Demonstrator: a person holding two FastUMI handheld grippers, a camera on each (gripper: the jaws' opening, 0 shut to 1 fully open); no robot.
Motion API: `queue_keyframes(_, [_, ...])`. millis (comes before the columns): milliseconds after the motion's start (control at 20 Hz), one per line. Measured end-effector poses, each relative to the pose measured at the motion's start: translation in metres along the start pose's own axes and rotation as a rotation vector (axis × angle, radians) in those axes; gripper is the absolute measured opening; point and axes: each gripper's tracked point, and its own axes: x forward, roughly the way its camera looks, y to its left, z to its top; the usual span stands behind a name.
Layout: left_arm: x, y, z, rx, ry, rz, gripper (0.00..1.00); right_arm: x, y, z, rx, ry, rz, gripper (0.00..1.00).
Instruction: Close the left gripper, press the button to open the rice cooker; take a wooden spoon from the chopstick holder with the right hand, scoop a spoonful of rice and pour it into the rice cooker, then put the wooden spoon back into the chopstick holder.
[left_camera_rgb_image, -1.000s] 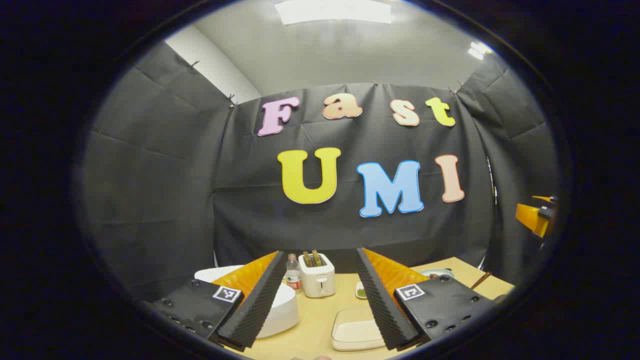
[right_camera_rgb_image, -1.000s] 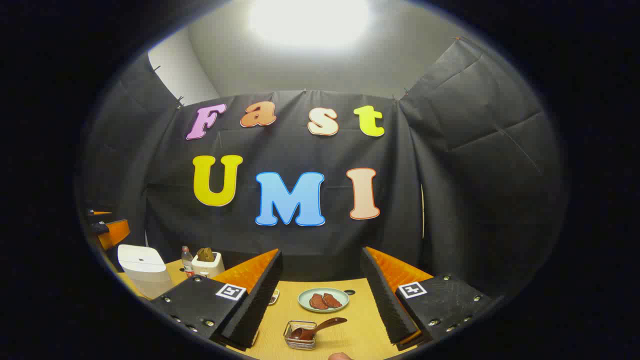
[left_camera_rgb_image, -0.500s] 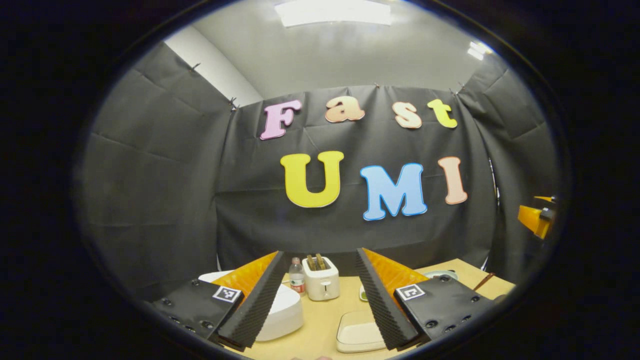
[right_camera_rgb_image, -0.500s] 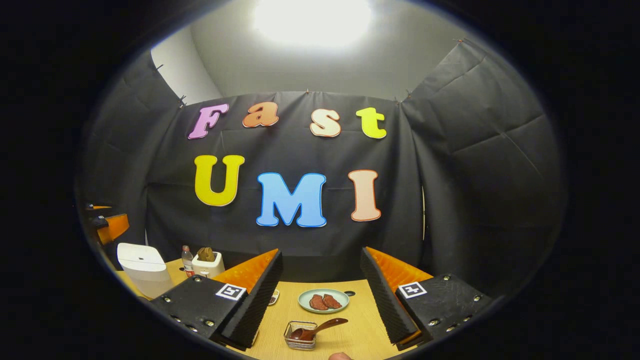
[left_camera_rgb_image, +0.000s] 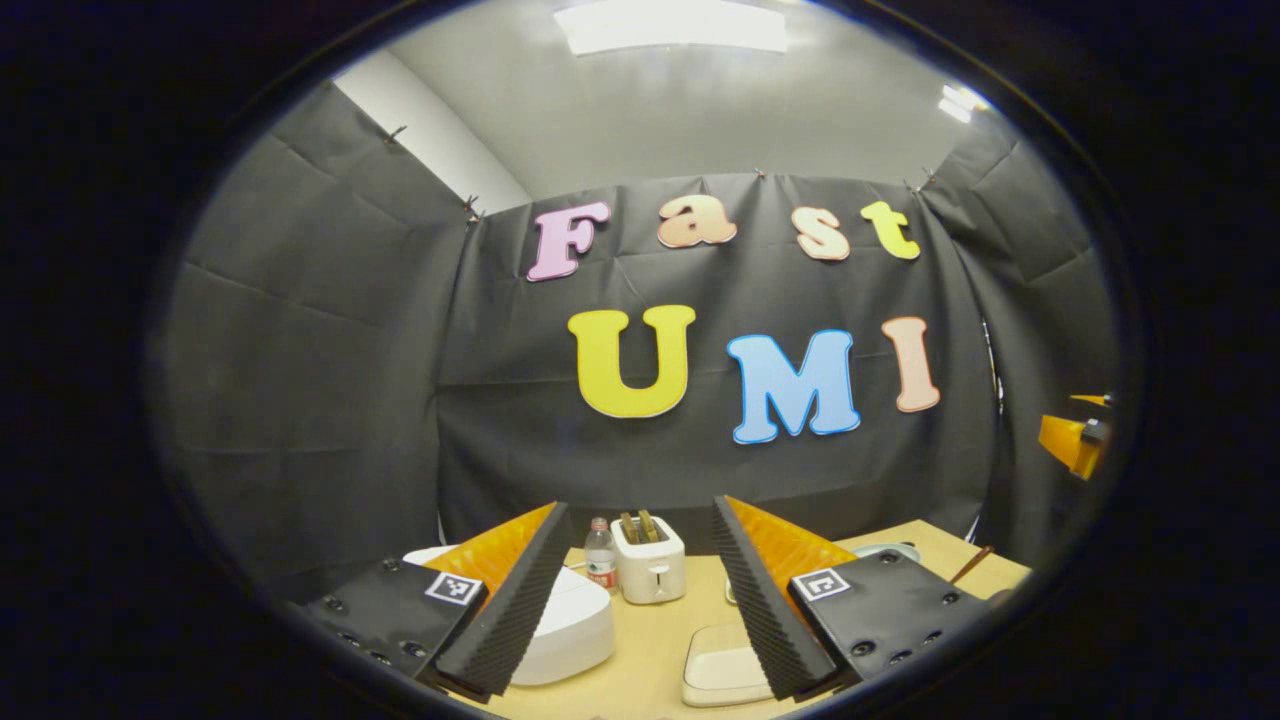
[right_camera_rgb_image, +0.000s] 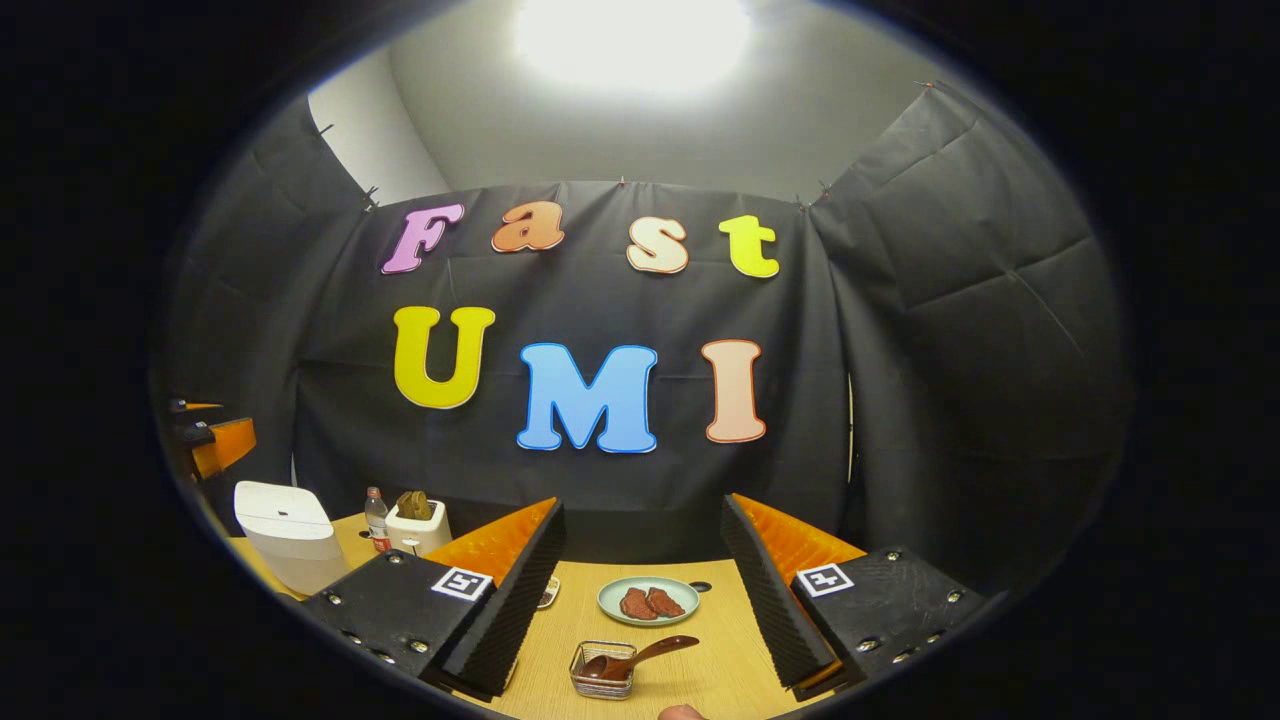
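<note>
The white, rounded rice cooker (left_camera_rgb_image: 570, 625) sits with its lid down on the pale wooden table (left_camera_rgb_image: 650, 650), partly behind the left claw's own left finger in the left gripper view; in the right gripper view it stands at the far left of the table (right_camera_rgb_image: 290, 530). Its button cannot be made out from here. The left claw (left_camera_rgb_image: 640, 600) hovers above and just short of the cooker with its fingers spread wide and nothing between them, so by my reading the first step, clenching the fingers into one blunt tip for the press, has not begun.

Just beyond the cooker stand a small clear plastic bottle with a red label (left_camera_rgb_image: 600, 555) and a white two-slot toaster holding bread (left_camera_rgb_image: 650, 560). To the cooker's right lies a shallow cream rectangular dish (left_camera_rgb_image: 722, 670), perhaps the rice container, though its contents are unclear.

Well to the right of the cooker, a small wire-mesh basket (right_camera_rgb_image: 602, 670) holds the dark brown wooden spoon (right_camera_rgb_image: 640, 655), bowl down and handle leaning out, which leaves the handle free to pinch. The right claw (right_camera_rgb_image: 640, 600) waits above it, released and empty. Behind the basket sits a pale green round plate with reddish slices (right_camera_rgb_image: 648, 600).
</note>
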Motion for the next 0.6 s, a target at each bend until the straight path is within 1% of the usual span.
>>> queue_keyframes(50, [0.0, 0.0, 0.001, -0.003, -0.004, -0.006, 0.99, 0.0, 0.001, -0.001, -0.003, 0.001, 0.004, 0.95])
queue_keyframes(150, [-0.001, 0.007, 0.004, -0.001, -0.016, 0.006, 0.99, 0.0, 0.003, -0.001, -0.009, 0.001, 0.007, 0.95])
queue_keyframes(300, [0.001, 0.016, 0.009, 0.026, -0.03, 0.028, 0.89, 0.0, 0.004, -0.001, -0.005, 0.001, 0.005, 0.95])
queue_keyframes(350, [0.001, 0.016, 0.01, 0.034, -0.035, 0.025, 0.79, 0.0, 0.004, -0.002, -0.005, 0.001, 0.005, 0.95])
queue_keyframes(400, [0.002, 0.017, 0.011, 0.042, -0.04, 0.021, 0.77, -0.001, 0.004, -0.002, -0.006, 0.001, 0.005, 0.95])
queue_keyframes(550, [0.002, 0.024, 0.015, 0.041, -0.049, 0.027, 0.43, 0.0, 0.006, -0.005, 0.004, 0.006, 0.003, 0.95])
queue_keyframes(600, [0.003, 0.022, 0.014, 0.033, -0.042, 0.01, 0.32, 0.002, 0.006, -0.007, 0.008, 0.008, -0.001, 0.95])
